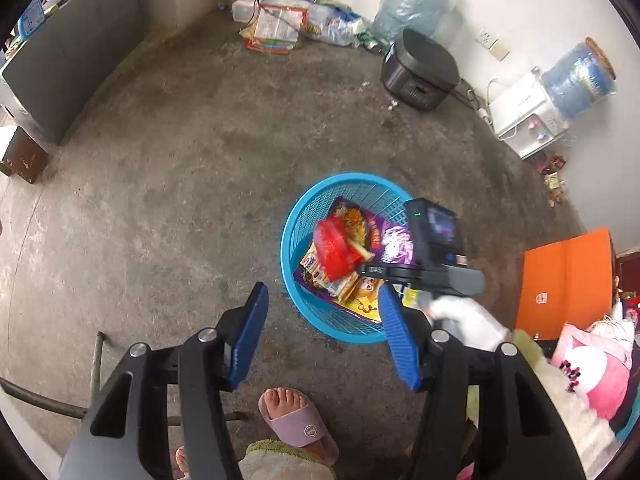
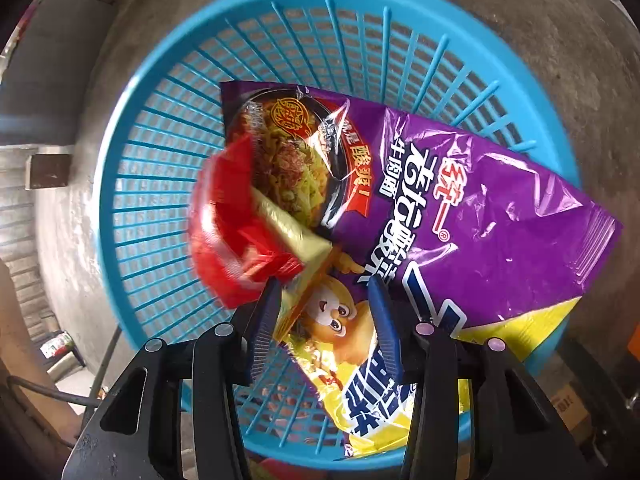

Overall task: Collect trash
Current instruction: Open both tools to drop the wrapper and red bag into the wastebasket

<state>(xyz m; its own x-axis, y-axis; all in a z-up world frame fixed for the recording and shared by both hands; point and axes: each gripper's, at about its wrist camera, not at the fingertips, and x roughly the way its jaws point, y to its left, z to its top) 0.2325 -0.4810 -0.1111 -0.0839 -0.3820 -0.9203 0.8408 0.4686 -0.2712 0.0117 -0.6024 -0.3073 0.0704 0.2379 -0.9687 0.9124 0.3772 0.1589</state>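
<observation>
A round blue basket (image 1: 289,240) stands on the concrete floor, holding a purple noodle bag (image 2: 480,208) and a yellow snack bag (image 2: 340,320). My right gripper (image 2: 325,316) points down into the basket (image 2: 132,184), jaws apart. A crumpled red and gold wrapper (image 2: 232,236) hangs blurred just ahead of its left pad, with its lower corner between the fingers and not clamped. In the left wrist view the same wrapper (image 1: 336,250) sits over the basket, below the right gripper's camera (image 1: 436,236). My left gripper (image 1: 325,338) is open and empty, beside the basket's near rim.
A foot in a pink slipper (image 1: 300,424) stands just below the left gripper. A black appliance (image 1: 420,72), water jugs (image 1: 412,4) and a white dispenser (image 1: 524,116) line the far wall. An orange box (image 1: 564,280) is at the right and a dark cabinet (image 1: 68,76) at the left.
</observation>
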